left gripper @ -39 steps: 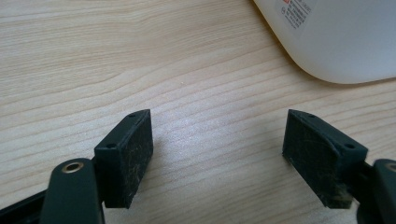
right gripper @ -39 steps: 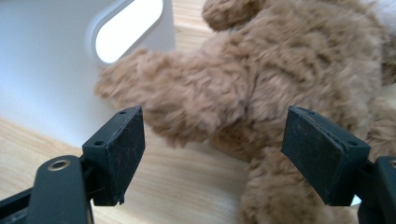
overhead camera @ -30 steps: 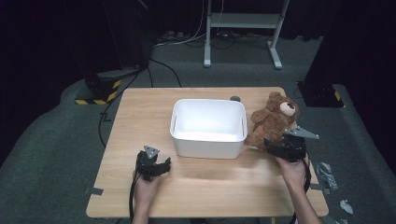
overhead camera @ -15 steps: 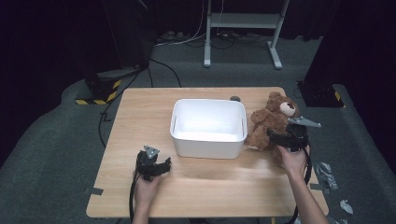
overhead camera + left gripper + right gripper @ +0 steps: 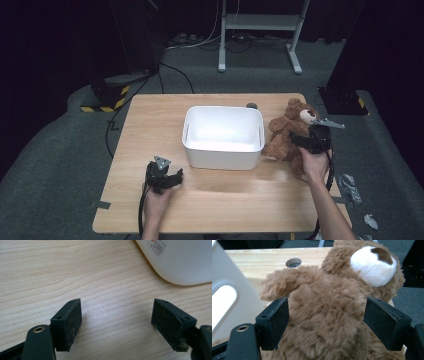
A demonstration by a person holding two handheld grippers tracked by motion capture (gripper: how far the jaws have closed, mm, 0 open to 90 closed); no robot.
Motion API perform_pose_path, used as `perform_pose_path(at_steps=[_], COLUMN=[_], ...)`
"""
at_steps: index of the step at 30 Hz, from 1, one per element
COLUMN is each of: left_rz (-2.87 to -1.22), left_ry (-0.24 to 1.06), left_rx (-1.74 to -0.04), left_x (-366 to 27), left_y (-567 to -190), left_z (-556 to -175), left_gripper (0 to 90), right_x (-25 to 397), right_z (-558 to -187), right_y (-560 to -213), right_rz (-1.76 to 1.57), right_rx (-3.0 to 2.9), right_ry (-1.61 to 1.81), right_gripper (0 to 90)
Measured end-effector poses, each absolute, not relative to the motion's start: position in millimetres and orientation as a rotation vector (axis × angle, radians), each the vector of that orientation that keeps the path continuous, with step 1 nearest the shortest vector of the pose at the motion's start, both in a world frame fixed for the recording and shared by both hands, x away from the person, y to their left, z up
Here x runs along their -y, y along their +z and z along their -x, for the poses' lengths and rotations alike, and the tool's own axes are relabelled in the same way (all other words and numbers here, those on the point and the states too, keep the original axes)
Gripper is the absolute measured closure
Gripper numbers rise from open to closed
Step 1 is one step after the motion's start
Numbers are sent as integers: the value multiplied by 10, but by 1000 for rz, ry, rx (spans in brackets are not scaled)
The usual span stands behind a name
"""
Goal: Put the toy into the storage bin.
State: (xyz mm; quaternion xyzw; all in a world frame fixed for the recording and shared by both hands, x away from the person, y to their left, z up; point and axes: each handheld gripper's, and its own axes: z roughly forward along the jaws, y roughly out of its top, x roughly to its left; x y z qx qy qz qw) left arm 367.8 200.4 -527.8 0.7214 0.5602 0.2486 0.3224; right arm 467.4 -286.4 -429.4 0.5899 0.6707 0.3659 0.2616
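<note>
The teddy bear (image 5: pixel 290 135) is found lying on the counter (image 5: pixel 150 125), just beside the right wall of the white bin (image 5: pixel 223 137) and at the counter's right edge. The bin is seen to be empty in the high view; nothing has been placed in it.

The right gripper (image 5: pixel 306 141) is positioned at the bear's body. In the right gripper view its fingers (image 5: pixel 273 323) are spread wide on either side of the brown torso (image 5: pixel 324 315), with the fur lying between them; contact of the pads with the fur is probable, but no squeeze is evident. The bear is therefore judged to be framed for a grasp, not yet gripped and not yet lifted.

The left gripper (image 5: pixel 172 176) is held low over bare wood near the front left corner of the bin. Its fingers (image 5: pixel 67 323) are wide apart and nothing is held between them; a corner of the bin is noted at the upper right of the left gripper view.

Progress is assessed as early. The approach to the bear appears complete. Closing on the bear, lifting it, carrying it over the bin rim and releasing it inside are all judged outstanding.
</note>
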Motion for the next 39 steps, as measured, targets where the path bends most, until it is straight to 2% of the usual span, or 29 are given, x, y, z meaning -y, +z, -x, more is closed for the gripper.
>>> perform_pose_path(at_steps=[13, 39], left_rz=[-1887, -1896], left_ry=[653, 658], left_rx=[-1473, -1468], left_x=[-2001, -2004], left_y=[-5280, -5277], left_z=[-3678, -3680], left_gripper=[243, 243], right_x=[2923, 3063], right_z=[-4877, -5260], right_y=[-4248, -4394], right_rz=[-1642, -1763], right_rx=[-1762, -1708], right_ry=[967, 859], right_gripper=[206, 192])
